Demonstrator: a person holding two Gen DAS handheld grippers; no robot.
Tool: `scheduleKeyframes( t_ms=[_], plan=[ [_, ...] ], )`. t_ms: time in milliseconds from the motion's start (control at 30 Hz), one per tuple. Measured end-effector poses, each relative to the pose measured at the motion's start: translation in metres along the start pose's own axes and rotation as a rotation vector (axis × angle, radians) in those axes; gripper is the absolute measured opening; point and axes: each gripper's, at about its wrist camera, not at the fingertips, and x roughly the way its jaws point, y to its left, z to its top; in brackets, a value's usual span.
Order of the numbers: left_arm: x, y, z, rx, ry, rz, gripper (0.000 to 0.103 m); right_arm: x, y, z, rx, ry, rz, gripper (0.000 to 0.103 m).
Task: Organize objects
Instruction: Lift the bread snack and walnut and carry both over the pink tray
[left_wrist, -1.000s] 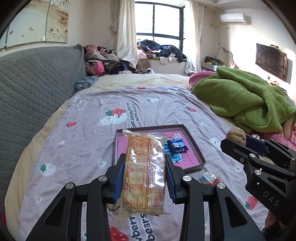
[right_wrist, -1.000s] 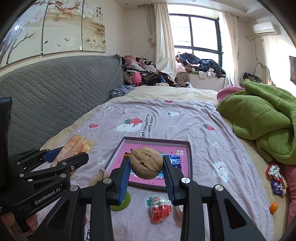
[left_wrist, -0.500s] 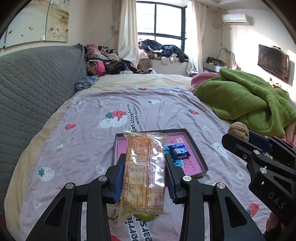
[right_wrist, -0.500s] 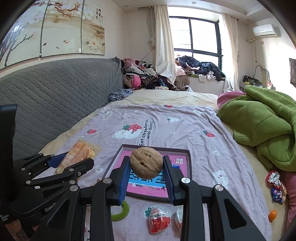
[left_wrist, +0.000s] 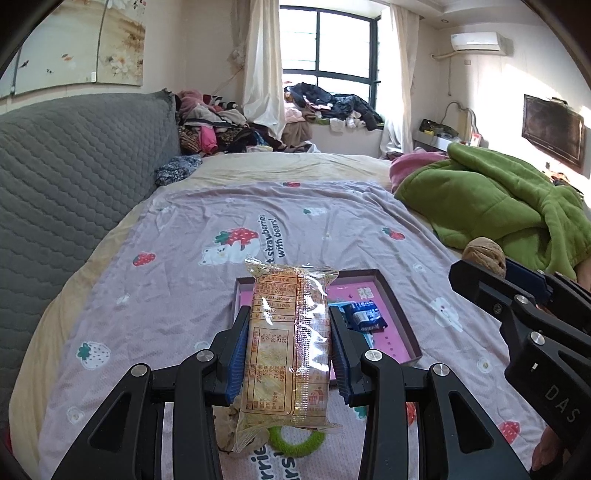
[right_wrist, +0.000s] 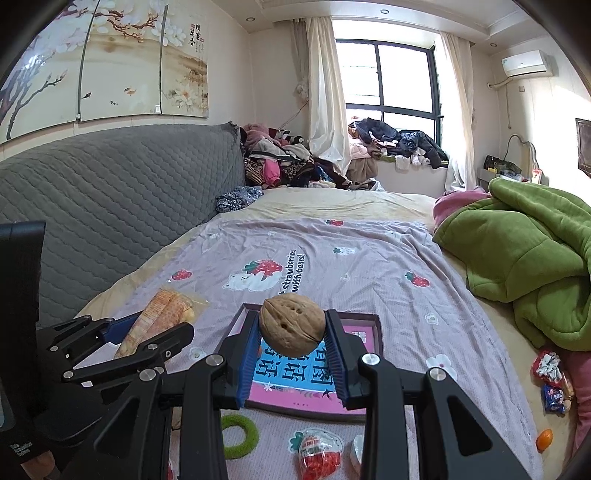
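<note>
The pink-lined tray (left_wrist: 402, 332), at lower centre on the bedspread (left_wrist: 192, 280), is approached in what looks like the carrying step. A biscuit packet (left_wrist: 286, 343) is clamped lengthwise in the left gripper (left_wrist: 287, 347) at bottom centre, and a walnut (right_wrist: 291, 325) is pinched in the right gripper (right_wrist: 291, 347) above the tray's near edge. Next, each item is probably to be lowered inside the rim and released beside the blue wrapper (left_wrist: 364, 317) already there.

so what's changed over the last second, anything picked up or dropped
Nothing picked up or dropped. Both grippers drew back and rose slightly, so the pink tray looks farther off and the green ring shows below. The left gripper still clamps the cracker packet; the right gripper still clamps the walnut. The blue wrapper stays in the tray.
</note>
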Motion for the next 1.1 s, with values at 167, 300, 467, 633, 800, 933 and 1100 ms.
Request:
scheduleKeyframes(
  t_ms=[167,300,467,633,800,933,1100],
  plan=[
    [0.006,0.001,0.009,-0.006,-0.008,0.009,0.040,0.006,-0.002,0.005,-0.001,-0.006,-0.002,0.035],
    [0.015,0.002,0.016,-0.010,-0.009,0.013,0.040,0.014,-0.005,0.008,0.002,-0.003,-0.006,0.035],
    [0.027,0.003,0.019,-0.018,-0.002,0.014,0.040,0.027,-0.010,0.011,0.008,0.002,-0.009,0.035],
    [0.042,0.006,0.018,-0.020,-0.002,0.014,0.040,0.041,-0.012,0.012,0.002,0.008,-0.008,0.035],
    [0.057,0.007,0.015,-0.011,0.001,0.030,0.040,0.058,-0.019,0.009,0.007,0.018,-0.002,0.035],
    [0.073,0.010,0.010,-0.015,0.024,0.036,0.040,0.071,-0.023,0.004,0.006,0.036,0.000,0.035],
    [0.093,0.011,-0.001,-0.013,0.041,0.049,0.040,0.086,-0.028,-0.005,0.010,0.046,-0.002,0.035]
  ],
)
